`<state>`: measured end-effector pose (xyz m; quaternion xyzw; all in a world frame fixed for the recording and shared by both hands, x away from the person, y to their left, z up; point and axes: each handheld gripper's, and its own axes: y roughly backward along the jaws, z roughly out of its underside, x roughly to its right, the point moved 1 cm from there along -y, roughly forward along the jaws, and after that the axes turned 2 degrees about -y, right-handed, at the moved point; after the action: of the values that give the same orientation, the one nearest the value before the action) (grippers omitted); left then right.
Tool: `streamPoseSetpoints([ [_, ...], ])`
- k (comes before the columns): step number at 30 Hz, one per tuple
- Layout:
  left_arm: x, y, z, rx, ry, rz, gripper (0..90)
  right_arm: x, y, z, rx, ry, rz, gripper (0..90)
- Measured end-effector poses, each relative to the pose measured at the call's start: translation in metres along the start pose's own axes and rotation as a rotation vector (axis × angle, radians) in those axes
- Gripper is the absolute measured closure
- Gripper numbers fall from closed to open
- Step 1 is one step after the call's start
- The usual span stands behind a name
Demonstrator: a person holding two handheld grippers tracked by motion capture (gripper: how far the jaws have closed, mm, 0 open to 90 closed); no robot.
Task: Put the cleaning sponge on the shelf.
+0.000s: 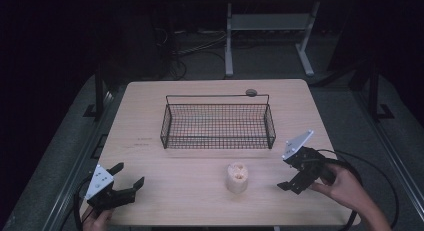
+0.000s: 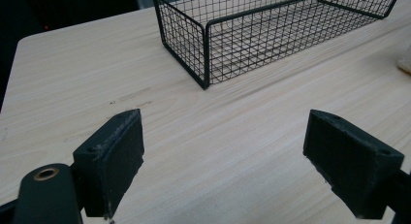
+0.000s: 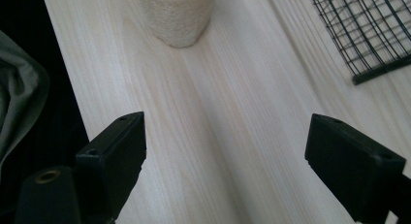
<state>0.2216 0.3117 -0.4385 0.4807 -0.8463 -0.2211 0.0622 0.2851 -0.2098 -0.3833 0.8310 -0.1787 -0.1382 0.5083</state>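
A black wire basket [image 1: 217,126] stands at the middle of the wooden table [image 1: 150,111], and I see nothing inside it. In front of it stands a pale, rough, roll-shaped object [image 1: 237,177] with two holes in its top. My left gripper [image 1: 129,174] rests open near the front left corner, aimed toward the basket's corner [image 2: 206,54]; its jaws [image 2: 223,136] hold nothing. My right gripper [image 1: 284,174] is open to the right of the pale object [image 3: 177,15], pointing at it from a short distance, jaws [image 3: 225,141] wide apart. The basket's end [image 3: 373,35] lies to its right.
A small dark round disc [image 1: 251,92] lies at the table's far edge behind the basket. Beyond the table are a white desk frame [image 1: 270,36] and cables on the floor. Grey cloth [image 3: 19,88] hangs past the table's edge in the right gripper view.
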Motion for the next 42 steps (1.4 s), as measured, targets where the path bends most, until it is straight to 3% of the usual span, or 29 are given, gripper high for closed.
streamPoseSetpoints([
  [6,-0.001,0.000,0.000,0.002,0.006,-0.001,13.8,-0.005,-0.006,-0.009,-0.009,0.041,-0.017,14.4],
  [16,-0.002,0.000,0.001,0.004,0.008,-0.002,13.8,-0.010,-0.017,-0.026,-0.036,0.070,-0.040,14.4],
  [30,-0.002,0.001,0.000,0.012,0.012,-0.002,13.8,-0.024,-0.037,-0.070,-0.061,0.154,-0.091,14.6],
  [42,-0.001,0.001,-0.001,0.009,0.004,-0.002,13.8,-0.028,-0.049,-0.093,-0.072,0.183,-0.098,14.6],
])
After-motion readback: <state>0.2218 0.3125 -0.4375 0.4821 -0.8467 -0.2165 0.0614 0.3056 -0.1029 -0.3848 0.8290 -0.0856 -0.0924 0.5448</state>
